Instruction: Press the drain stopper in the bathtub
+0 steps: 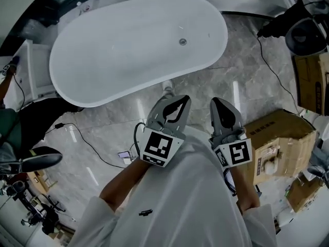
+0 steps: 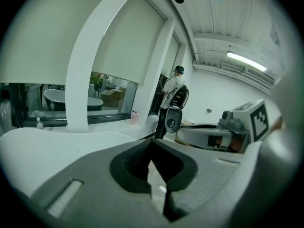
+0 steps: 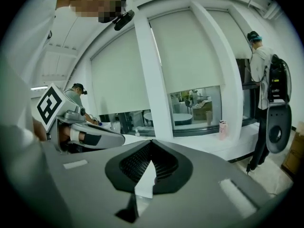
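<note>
Drain stopper [image 1: 182,41] lies in the white bathtub [image 1: 77,94], toward its 2 o'clock end, well apart from both grippers and untouched. Left gripper [image 1: 176,100] has its jaws together on nothing, tips aimed at 12 o'clock; right gripper [image 1: 218,103], just beside it at 3 o'clock, is likewise closed and empty. Beyond them the bathtub spans the head view from 10 to 1 o'clock. Cardboard box [image 1: 280,133] stands on the marble floor [image 1: 103,127] at 3 o'clock of the right gripper
</note>
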Action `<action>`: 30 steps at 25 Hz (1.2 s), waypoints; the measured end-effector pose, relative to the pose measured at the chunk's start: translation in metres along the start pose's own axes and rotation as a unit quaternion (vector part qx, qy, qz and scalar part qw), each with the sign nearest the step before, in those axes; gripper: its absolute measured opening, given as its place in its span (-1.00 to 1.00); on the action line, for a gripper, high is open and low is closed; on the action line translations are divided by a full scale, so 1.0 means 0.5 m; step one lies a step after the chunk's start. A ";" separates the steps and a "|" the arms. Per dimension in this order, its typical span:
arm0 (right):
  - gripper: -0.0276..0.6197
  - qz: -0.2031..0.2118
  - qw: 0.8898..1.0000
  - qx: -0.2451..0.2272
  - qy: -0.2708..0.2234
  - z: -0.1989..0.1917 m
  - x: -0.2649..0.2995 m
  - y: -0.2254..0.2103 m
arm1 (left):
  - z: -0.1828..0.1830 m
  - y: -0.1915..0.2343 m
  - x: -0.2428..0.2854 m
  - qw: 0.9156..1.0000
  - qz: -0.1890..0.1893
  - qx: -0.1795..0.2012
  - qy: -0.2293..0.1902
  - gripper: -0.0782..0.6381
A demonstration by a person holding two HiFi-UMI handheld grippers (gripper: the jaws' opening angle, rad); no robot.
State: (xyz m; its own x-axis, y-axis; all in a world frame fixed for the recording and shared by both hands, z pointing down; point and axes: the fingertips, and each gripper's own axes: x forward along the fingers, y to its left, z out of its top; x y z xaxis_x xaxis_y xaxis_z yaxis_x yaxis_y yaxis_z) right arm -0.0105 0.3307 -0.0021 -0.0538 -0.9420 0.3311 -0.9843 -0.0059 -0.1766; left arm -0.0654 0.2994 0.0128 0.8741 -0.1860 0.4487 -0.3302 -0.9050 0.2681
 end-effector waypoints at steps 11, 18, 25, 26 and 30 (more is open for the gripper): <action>-0.93 0.062 0.997 -0.013 0.054 0.050 0.322 -0.091 | 0.074 0.259 0.139 0.997 0.057 -0.057 0.008 -0.78; -0.92 0.138 0.986 -0.018 0.092 0.025 0.475 -0.196 | 0.081 0.351 0.260 0.986 0.129 -0.103 0.023 -0.78; -0.92 0.203 0.971 -0.042 0.115 -0.005 0.595 -0.273 | 0.056 0.401 0.358 0.972 0.172 -0.154 0.039 -0.78; -0.90 0.207 0.970 -0.046 0.117 -0.014 0.609 -0.276 | 0.051 0.409 0.368 0.972 0.173 -0.156 0.041 -0.78; -0.86 0.215 0.965 -0.064 0.133 -0.073 0.658 -0.285 | 0.019 0.450 0.399 0.967 0.181 -0.174 0.041 -0.78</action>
State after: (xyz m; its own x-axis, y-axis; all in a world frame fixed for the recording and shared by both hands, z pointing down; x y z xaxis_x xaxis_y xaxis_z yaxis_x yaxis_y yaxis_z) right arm 0.1058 0.0339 0.1656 -0.4873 -0.7278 0.4825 -0.8727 0.4247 -0.2408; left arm 0.0382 0.0551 0.1544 0.6530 -0.4227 0.6284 -0.7210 -0.6010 0.3450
